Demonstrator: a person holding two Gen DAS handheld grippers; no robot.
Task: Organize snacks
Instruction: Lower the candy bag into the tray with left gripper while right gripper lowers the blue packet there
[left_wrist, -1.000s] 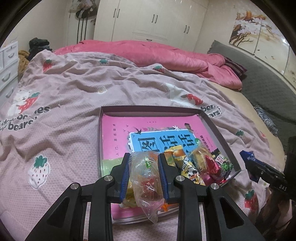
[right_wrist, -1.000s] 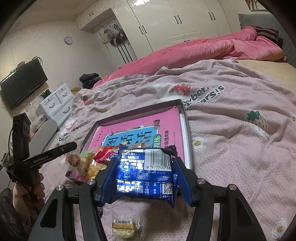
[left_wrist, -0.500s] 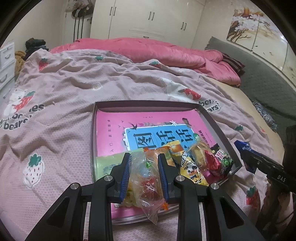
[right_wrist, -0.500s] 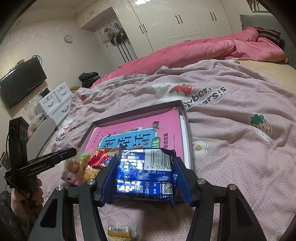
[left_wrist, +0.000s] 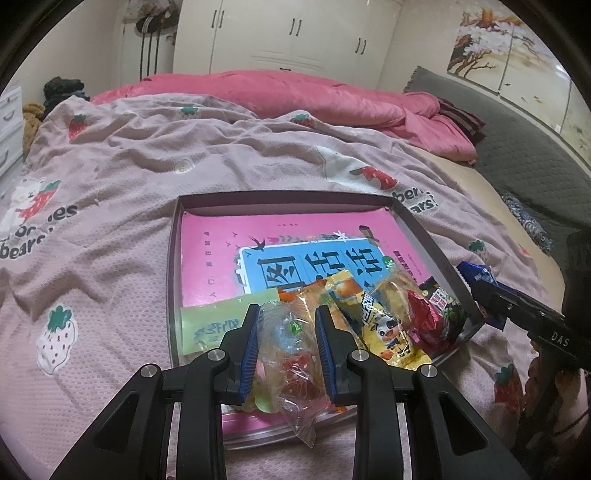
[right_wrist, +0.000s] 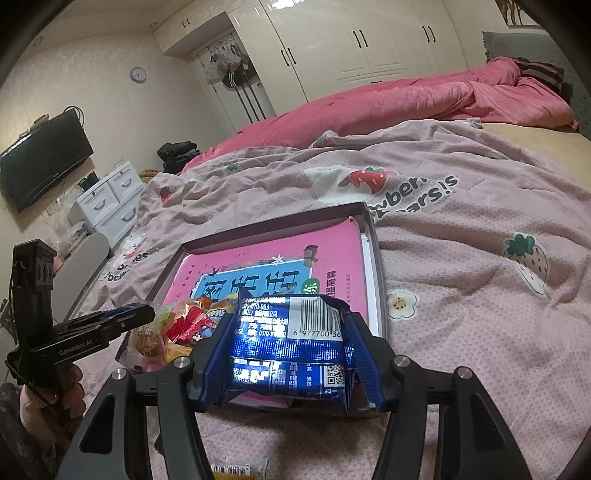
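A shallow dark-rimmed tray (left_wrist: 280, 197) lies on the bed with a pink book (left_wrist: 221, 254) in it. Several snack packets (left_wrist: 376, 317) are piled at its near edge. My left gripper (left_wrist: 288, 321) is shut on a clear bag of candies (left_wrist: 291, 354) held over the tray's near edge. My right gripper (right_wrist: 291, 332) is shut on a blue foil snack packet (right_wrist: 291, 354) held over the tray's near right corner (right_wrist: 376, 295). The right gripper also shows at the right of the left wrist view (left_wrist: 480, 284), and the left gripper shows in the right wrist view (right_wrist: 144, 317).
The tray rests on a pink strawberry-print blanket (left_wrist: 110, 184). A pink duvet (left_wrist: 295, 92) lies bunched at the far side. One small snack packet (right_wrist: 240, 470) lies on the blanket below my right gripper. White drawers (right_wrist: 107, 203) and a TV (right_wrist: 40, 158) stand at left.
Both grippers have moved forward toward the tray with their packets held. The loose packet on the blanket has slid toward the bottom edge of the right wrist view.
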